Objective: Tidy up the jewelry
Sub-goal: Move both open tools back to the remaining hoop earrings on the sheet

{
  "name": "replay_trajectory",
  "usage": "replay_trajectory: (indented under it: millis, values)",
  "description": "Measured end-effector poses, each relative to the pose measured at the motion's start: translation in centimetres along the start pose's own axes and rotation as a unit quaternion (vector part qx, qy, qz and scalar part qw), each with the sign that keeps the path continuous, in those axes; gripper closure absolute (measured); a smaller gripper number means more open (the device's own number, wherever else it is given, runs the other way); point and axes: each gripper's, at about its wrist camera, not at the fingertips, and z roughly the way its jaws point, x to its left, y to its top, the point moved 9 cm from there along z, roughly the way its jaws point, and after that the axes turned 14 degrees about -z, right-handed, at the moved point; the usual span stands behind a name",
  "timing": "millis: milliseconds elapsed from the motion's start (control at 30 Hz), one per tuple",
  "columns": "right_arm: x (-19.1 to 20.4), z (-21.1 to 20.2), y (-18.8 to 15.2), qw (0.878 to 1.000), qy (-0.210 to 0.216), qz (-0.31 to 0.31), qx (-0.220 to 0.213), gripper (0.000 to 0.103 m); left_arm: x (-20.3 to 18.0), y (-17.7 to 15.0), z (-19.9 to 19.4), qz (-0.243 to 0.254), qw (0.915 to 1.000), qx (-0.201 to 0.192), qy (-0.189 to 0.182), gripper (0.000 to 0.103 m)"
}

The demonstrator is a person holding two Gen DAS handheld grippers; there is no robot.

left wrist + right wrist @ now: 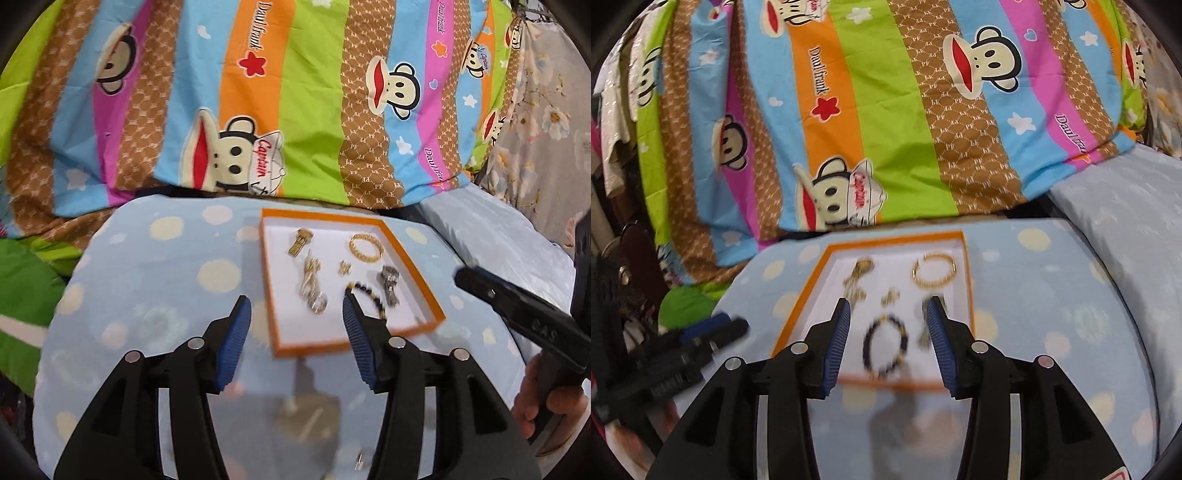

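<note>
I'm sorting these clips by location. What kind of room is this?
Probably a bedroom, on a bed: a cartoon-monkey striped quilt, a blue dotted pillow serving as the work surface, and an orange-rimmed tray of jewelry resting on it.

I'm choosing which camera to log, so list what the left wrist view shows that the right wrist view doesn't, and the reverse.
Only the left wrist view shows the silver ring in the tray, clear of any finger, and the person's hand on the right gripper's handle. Only the right wrist view shows the whole black bead bracelet, framed between the open right gripper. Both share the orange-rimmed tray, the gold bangle and the monkey-print quilt.
</note>
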Motion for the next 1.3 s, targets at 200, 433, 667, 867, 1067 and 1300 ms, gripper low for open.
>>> replay_trajectory:
  millis: [200, 433, 667, 867, 1067, 1300]
  values:
    - [4.2, -2.6, -7.8, 0.999, 0.015, -0.016, 0.047, 0.059, 4.3, -7.2, -3.6, -0.009, 0.9986, 0.036, 0.039, 0.051]
    - [9.4, -1.4, -10.9, 0.995, 0.034, -0.050, 0.077, 0.060, 5.0, -12.7, -4.1, -0.013, 0.9959, 0.078, 0.044, 0.051]
    - [10.8, 0.2, -11.5, 0.993, 0.026, -0.060, 0.096, 0.060, 4.6, -14.5, -4.3, -0.001, 0.9956, 0.083, 0.043, 0.051]
    - [10.8, 0.9, -11.2, 0.993, 0.021, -0.059, 0.098, 0.061, 4.6, -14.6, -4.3, -0.003, 0.9957, 0.081, 0.043, 0.051]
    - [11.1, 1.6, -11.3, 0.992, 0.020, -0.066, 0.103, 0.061, 4.5, -14.7, -4.2, 0.003, 0.9959, 0.078, 0.046, 0.051]
    - [11.5, 2.0, -11.2, 0.991, 0.022, -0.072, 0.106, 0.062, 4.5, -14.7, -4.2, 0.004, 0.9959, 0.078, 0.046, 0.051]
